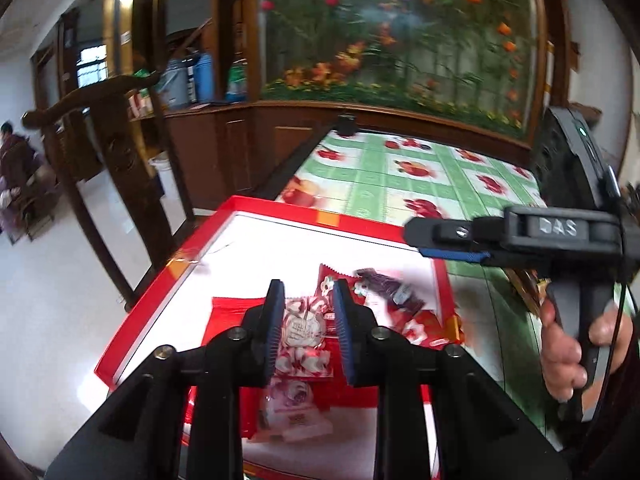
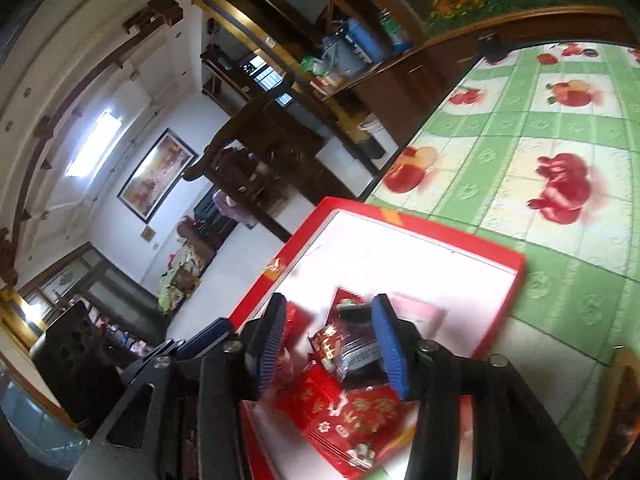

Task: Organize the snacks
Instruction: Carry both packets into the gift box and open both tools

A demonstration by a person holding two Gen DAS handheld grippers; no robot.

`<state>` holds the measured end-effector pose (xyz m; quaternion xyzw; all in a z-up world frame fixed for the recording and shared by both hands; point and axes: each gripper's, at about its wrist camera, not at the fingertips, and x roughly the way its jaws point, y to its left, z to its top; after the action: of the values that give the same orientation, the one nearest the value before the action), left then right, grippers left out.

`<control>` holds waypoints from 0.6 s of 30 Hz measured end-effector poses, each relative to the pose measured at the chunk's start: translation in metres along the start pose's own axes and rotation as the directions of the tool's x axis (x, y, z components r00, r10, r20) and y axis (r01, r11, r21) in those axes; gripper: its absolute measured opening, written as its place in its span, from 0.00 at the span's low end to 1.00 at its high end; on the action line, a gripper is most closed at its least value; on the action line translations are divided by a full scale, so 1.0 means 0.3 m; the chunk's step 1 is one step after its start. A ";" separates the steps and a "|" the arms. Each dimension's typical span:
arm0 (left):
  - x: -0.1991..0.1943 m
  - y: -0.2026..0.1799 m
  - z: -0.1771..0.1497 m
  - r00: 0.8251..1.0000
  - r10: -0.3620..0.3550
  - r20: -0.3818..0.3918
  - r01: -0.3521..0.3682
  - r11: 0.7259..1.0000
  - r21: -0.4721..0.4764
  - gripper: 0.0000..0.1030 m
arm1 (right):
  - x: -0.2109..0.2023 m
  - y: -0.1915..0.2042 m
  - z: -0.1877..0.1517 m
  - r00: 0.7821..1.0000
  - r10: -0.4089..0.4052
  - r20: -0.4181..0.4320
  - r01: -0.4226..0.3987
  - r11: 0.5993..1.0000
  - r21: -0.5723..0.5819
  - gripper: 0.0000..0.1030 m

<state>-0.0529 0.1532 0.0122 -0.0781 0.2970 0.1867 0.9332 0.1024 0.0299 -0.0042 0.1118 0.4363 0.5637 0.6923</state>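
Crowding red tray (image 1: pixel 280 210): snack packets (image 1: pixel 304 328); wooden chair (image 1: pixel 120 168) beside table (image 1: pixel 400 188).

The box (image 1: pixel 280 216) is showing a red rim and a white inside. The snack packets (image 1: pixel 304 332) in it are looking red and white, one dark purple packet (image 1: pixel 390 286) among them, though blur is softening their prints. The worktop (image 1: pixel 420 184) cloth is showing green and white checks with red fruit. Blue pads (image 2: pixel 390 346) are lining the black hand-held gripper (image 2: pixel 328 340).

Red, white and dark snack packets (image 1: pixel 308 328) lie jumbled flat inside the white-floored red tray (image 1: pixel 288 210).
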 end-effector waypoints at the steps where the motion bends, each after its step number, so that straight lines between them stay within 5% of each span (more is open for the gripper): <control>1: 0.002 0.009 -0.002 1.000 0.003 0.000 -0.003 1.000 -0.014 0.33 | -0.002 -0.004 -0.001 1.000 -0.002 0.000 0.002 1.000 -0.001 0.53; 13: -0.033 -0.138 -0.006 0.998 -0.054 -0.021 0.056 0.993 0.102 0.37 | -0.246 -0.186 0.038 0.982 -0.134 0.130 0.113 0.981 0.160 0.58; 18: -0.046 -0.249 -0.012 0.993 -0.116 -0.034 0.120 0.981 0.151 0.57 | -0.428 -0.272 0.016 0.964 -0.196 0.178 0.156 0.963 0.219 0.58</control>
<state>-0.0357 0.0796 0.0198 -0.0261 0.3168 0.1067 0.9421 0.1636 -0.1089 0.0073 0.1979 0.4288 0.4382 0.7648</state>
